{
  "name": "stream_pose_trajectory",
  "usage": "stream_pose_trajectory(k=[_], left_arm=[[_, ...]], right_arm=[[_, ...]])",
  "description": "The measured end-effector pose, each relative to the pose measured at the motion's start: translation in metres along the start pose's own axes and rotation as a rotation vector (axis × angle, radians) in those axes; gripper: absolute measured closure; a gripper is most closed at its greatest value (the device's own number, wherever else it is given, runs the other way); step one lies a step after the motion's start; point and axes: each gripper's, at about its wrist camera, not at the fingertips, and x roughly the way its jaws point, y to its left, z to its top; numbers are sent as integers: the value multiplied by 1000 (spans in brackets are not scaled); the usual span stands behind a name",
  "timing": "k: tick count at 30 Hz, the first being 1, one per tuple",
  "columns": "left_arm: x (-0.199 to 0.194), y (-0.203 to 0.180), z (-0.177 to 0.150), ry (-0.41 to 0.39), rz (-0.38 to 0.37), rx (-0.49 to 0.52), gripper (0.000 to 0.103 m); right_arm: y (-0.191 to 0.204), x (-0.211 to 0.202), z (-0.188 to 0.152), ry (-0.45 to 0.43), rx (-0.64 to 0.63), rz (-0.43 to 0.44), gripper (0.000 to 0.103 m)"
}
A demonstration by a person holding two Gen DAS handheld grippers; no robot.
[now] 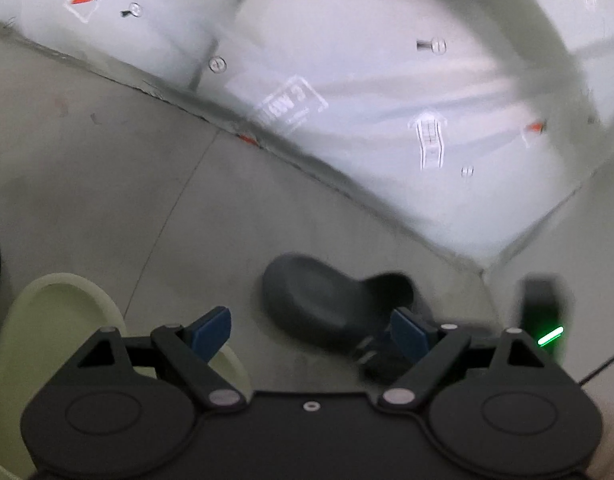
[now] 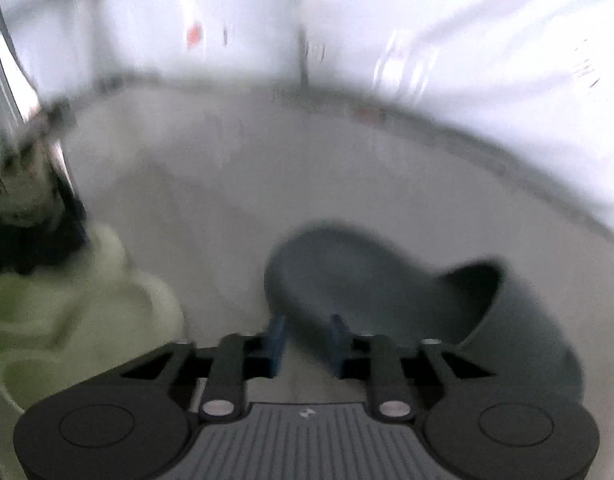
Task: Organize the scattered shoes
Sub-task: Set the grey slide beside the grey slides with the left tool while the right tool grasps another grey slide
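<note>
- Left wrist view: the left gripper [image 1: 311, 330] hung with its blue pads spread wide and nothing between them. A dark grey slipper [image 1: 319, 304] lay on the floor [image 1: 147, 200] just ahead; a pale green slipper [image 1: 55, 320] lay to its left.
- Right wrist view: the right gripper [image 2: 306, 346] was clamped on the dark grey slipper's [image 2: 367, 292] rim. Pale green slippers [image 2: 75, 312] lay to the left, blurred.

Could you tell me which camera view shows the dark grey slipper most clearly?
The left wrist view: there the dark grey slipper is fairly sharp, though the open left gripper covers its near end. The right wrist view shows it larger, with its opening visible, but heavily blurred.
</note>
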Motion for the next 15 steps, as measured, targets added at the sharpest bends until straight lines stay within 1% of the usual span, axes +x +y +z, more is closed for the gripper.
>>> stream_pose_trajectory(k=[2, 3, 4, 6, 7, 10, 11, 14, 15], left_arm=[[6, 0, -3, 16, 19, 24, 15], [12, -1, -4, 31, 39, 42, 15], [14, 0, -6, 43, 55, 53, 15], [18, -2, -6, 49, 71, 69, 15], [22, -3, -5, 52, 79, 78, 15], [32, -11, -3, 72, 91, 131, 15], [34, -13, -3, 76, 94, 148, 15], [36, -16, -5, 80, 95, 174, 15], [35, -16, -6, 82, 97, 173, 15]], right_arm=[[-19, -23, 0, -88, 82, -44, 31], [-35, -35, -4, -128, 147, -80, 31], [-51, -43, -10, -149, 207, -108, 31], [-80, -47, -25, -135, 317, -118, 31], [-97, -47, -35, -114, 376, -99, 31], [-114, -41, -51, -80, 486, -85, 31], [-117, -38, -55, -67, 510, -85, 31], [-107, -30, -59, -31, 495, -92, 31], [-96, -27, -57, -22, 476, -74, 28]])
